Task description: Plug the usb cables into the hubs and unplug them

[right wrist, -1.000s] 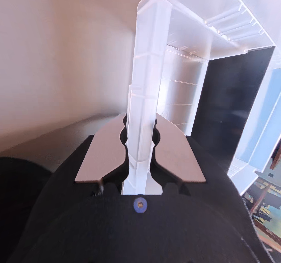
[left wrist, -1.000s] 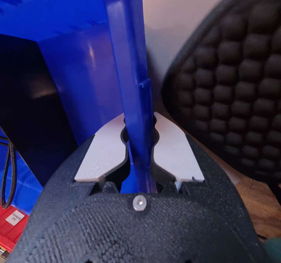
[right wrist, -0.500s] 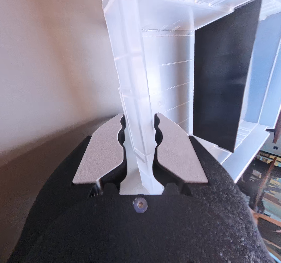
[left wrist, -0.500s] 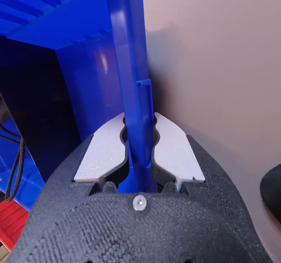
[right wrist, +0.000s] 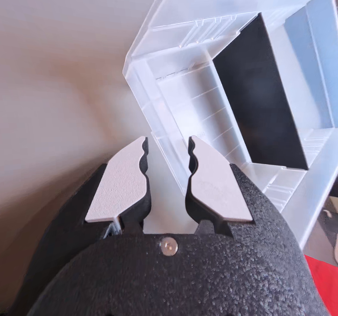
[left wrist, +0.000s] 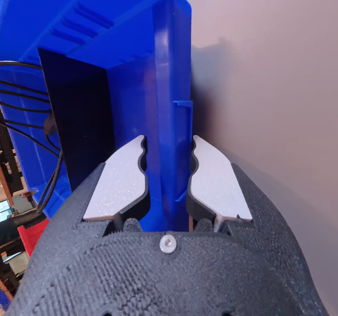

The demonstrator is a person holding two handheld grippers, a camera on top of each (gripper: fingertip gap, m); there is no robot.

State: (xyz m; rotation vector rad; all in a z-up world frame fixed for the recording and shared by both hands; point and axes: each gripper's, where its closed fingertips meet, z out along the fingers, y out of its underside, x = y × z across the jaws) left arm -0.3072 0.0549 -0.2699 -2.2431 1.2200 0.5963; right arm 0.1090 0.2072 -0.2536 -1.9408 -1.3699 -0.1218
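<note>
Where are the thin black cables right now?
In the left wrist view, the thin black cables hang at the far left, inside the blue plastic bin beside its black panel.

A blue bin [left wrist: 128, 32] stands on end, its side wall passing between the left tongs [left wrist: 169, 138], with a black panel [left wrist: 78, 115] inside to their left. A clear bin [right wrist: 182, 32] holding another black panel [right wrist: 265, 96] tilts ahead-right of the right tongs [right wrist: 167, 139].
</note>
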